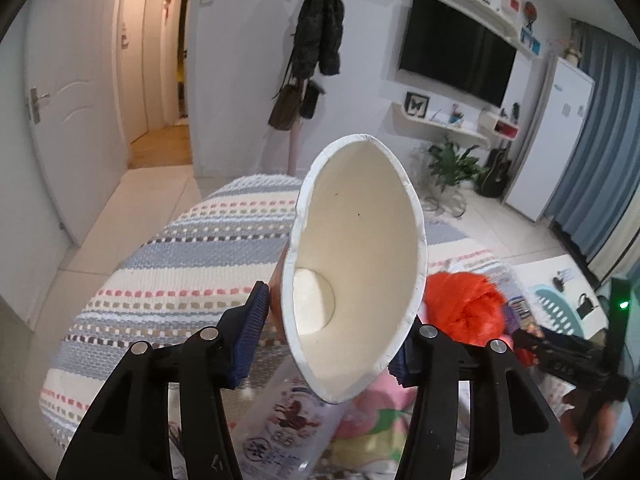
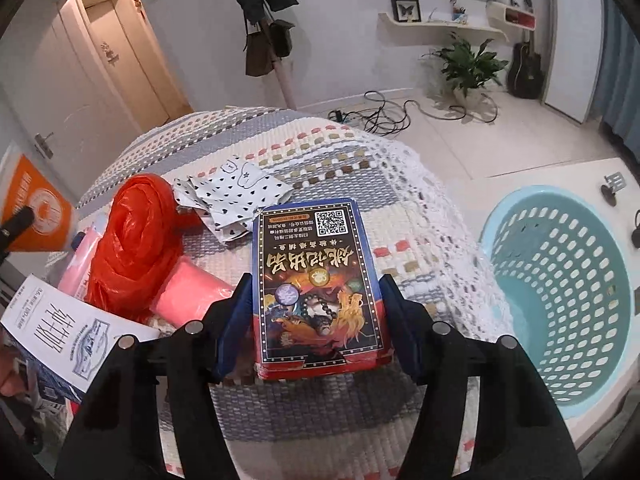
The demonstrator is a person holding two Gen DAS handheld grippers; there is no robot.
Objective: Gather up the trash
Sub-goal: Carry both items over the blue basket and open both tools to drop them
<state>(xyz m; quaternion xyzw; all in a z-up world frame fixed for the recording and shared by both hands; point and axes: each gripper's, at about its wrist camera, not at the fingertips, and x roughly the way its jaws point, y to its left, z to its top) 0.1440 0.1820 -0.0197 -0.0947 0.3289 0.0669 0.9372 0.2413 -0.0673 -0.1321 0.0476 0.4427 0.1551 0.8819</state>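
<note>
The left gripper (image 1: 328, 344) is clamped on a paper cup (image 1: 356, 264), its 2 blue-padded fingers (image 1: 250, 336) pressing the cup wall from both sides so that the rim is squashed into an oval. The cup's open mouth faces the left wrist camera, and its white interior and round base are visible. The cup is held above a striped woven tablecloth (image 1: 172, 264). To the right of this gripper lies a crumpled red plastic bag (image 1: 468, 304). Below the cup sit a printed transparent wrapper (image 1: 288, 420) and what appears to be pink packaging, partly hidden.

The right gripper (image 2: 320, 320) is closed on a printed box (image 2: 316, 280) bearing a QR code, with 1 finger on each long side. The box is held flat just above the tablecloth (image 2: 320, 152). To the left of this gripper lie a pink packet (image 2: 188, 296) and the red plastic bag (image 2: 136, 240). Ahead and slightly left is a white heart-patterned wrapper (image 2: 236, 192). To the right, beyond the table edge, stands a light blue perforated basket (image 2: 560, 276).
</note>
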